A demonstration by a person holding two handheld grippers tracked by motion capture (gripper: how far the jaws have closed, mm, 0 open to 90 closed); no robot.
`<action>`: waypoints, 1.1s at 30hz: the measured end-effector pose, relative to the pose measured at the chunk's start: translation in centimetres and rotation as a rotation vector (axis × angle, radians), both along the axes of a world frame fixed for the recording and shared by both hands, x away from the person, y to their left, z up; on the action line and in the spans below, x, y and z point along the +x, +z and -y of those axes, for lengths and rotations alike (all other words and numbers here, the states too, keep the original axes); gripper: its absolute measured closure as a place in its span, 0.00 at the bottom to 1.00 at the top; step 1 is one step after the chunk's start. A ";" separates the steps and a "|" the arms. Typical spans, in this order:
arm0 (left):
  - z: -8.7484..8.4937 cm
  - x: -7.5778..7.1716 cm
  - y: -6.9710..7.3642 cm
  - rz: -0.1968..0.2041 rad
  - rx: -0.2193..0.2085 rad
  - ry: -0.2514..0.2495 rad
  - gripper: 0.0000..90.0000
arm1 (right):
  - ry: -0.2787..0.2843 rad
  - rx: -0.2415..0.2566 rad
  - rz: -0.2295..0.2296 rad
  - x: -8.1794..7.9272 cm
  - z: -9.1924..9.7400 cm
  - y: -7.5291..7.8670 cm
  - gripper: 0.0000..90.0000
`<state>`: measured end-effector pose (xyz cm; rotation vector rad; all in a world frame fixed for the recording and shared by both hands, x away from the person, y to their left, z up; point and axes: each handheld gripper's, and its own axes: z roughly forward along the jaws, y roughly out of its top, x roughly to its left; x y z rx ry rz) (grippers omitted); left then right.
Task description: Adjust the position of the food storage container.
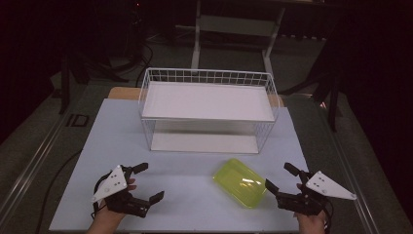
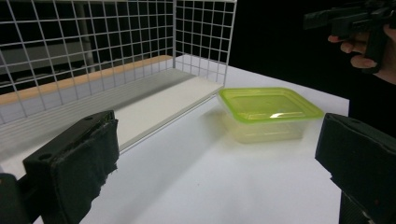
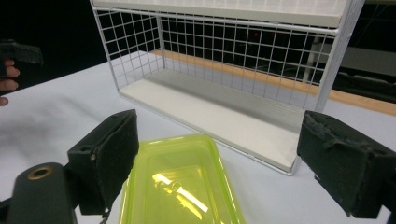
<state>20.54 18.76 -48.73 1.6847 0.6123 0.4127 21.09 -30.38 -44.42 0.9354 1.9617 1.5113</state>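
A yellow-green lidded plastic container [image 1: 240, 183] lies on the white table sheet [image 1: 185, 156], in front of a white wire shelf rack [image 1: 207, 109]. My right gripper [image 1: 279, 176] stands open just right of the container, its jaws wide and empty. In the right gripper view the container [image 3: 182, 186] lies low between the open jaws of the right gripper [image 3: 222, 126], apart from both pads. My left gripper [image 1: 150, 182] is open and empty near the front left. From the left gripper view, the container [image 2: 271, 109] sits ahead of the left gripper [image 2: 219, 135].
The rack has a white upper shelf [image 1: 207, 100] and a lower board [image 1: 204, 142], open toward me. A wooden table edge [image 1: 122, 92] shows behind the sheet. Dark floor, cables and a stand's legs [image 1: 234, 34] lie beyond.
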 end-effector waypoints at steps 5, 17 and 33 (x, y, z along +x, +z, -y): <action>0.2 0.0 0.0 0.000 0.000 -0.005 0.00 | 0.044 0.006 -0.067 0.4 0.0 0.2 0.13; 1.0 0.1 0.0 0.003 0.007 -0.025 0.00 | 0.091 -0.039 -0.182 0.3 0.3 -1.0 0.30; 1.3 0.2 -0.1 -0.003 0.018 -0.028 0.00 | 0.059 -0.149 -0.315 0.3 2.0 -4.6 0.82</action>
